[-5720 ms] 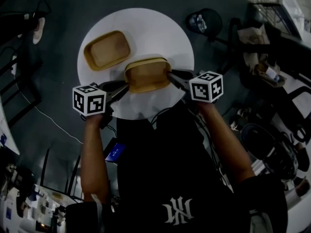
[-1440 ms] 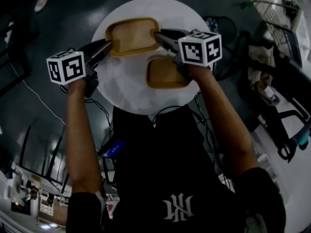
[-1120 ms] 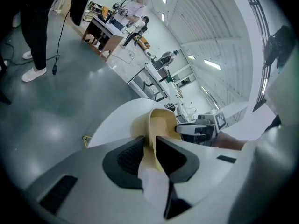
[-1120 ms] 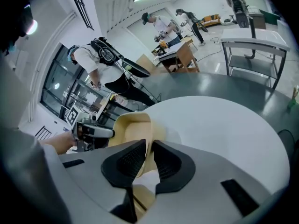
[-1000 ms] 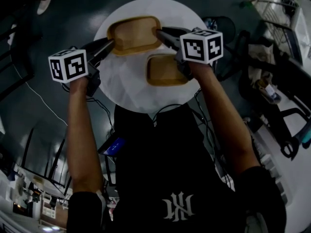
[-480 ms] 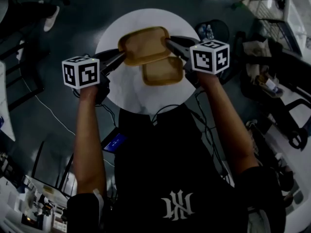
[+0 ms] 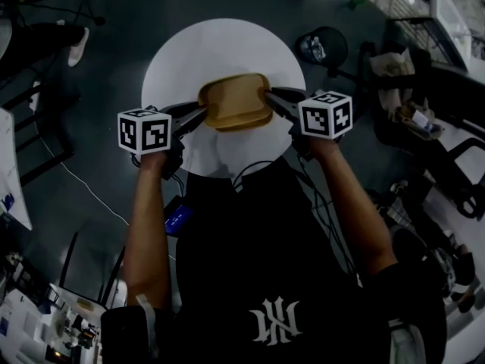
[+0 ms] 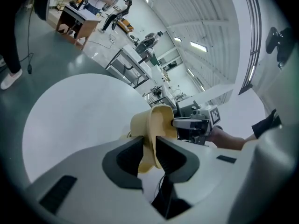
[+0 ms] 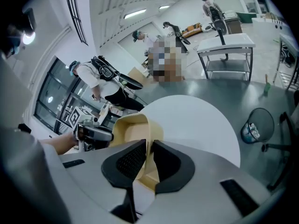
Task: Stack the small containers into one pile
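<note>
Round white desk point(image 7: 227, 44) on a dark shiny floor point(image 7: 98, 127); just off the desk's right edge sits a round bin point(image 7: 321, 46) with some blue-ish junk inside; a thin pale cable point(image 7: 83, 190) snakes over the floor off the left edge; further back there's a steel-legged work table point(image 9: 226, 50), a person with a backpack point(image 9: 91, 76) bent over, and strip lights point(image 9: 135, 14) on the ceiling

The head view is looking steeply down from above the person onto the round white table point(image 7: 227, 44). Each gripper view is looking closely along its own jaws, facing the other across the tan container point(image 7: 235, 101); all three are sharing it.
</note>
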The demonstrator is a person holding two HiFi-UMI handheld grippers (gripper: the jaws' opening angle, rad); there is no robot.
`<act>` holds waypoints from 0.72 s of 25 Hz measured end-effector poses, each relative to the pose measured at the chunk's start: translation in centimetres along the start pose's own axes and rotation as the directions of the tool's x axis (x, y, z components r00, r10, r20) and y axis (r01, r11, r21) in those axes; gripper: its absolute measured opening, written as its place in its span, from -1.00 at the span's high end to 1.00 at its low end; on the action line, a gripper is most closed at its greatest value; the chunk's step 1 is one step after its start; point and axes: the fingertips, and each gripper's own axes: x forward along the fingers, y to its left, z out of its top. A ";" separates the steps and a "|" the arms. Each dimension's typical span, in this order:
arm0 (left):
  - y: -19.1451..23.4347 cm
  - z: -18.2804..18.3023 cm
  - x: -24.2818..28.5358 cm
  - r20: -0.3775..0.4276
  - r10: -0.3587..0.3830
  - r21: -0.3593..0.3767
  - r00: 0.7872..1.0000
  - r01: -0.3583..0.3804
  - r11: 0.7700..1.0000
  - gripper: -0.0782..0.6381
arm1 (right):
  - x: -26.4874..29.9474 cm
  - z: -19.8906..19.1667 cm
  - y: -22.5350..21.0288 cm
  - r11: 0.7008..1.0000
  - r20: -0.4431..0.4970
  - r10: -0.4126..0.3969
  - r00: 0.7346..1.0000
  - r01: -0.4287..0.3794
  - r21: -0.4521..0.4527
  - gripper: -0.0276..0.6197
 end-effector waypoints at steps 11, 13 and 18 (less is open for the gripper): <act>0.0 -2.7 2.0 -0.056 -0.012 -0.030 0.998 0.010 0.999 0.55 | -0.4 -5.3 -1.5 0.998 -0.081 -0.029 0.996 0.033 0.048 0.71; 0.3 -3.0 2.1 -0.061 0.000 -0.029 0.998 -0.002 1.000 0.55 | -0.4 -5.8 -1.7 0.998 -0.089 -0.031 0.996 0.036 0.051 0.71; 0.9 -3.9 2.7 -0.086 0.012 -0.038 0.996 -0.015 0.999 0.55 | 0.1 -6.0 -2.6 0.998 -0.114 -0.044 0.992 0.048 0.035 0.71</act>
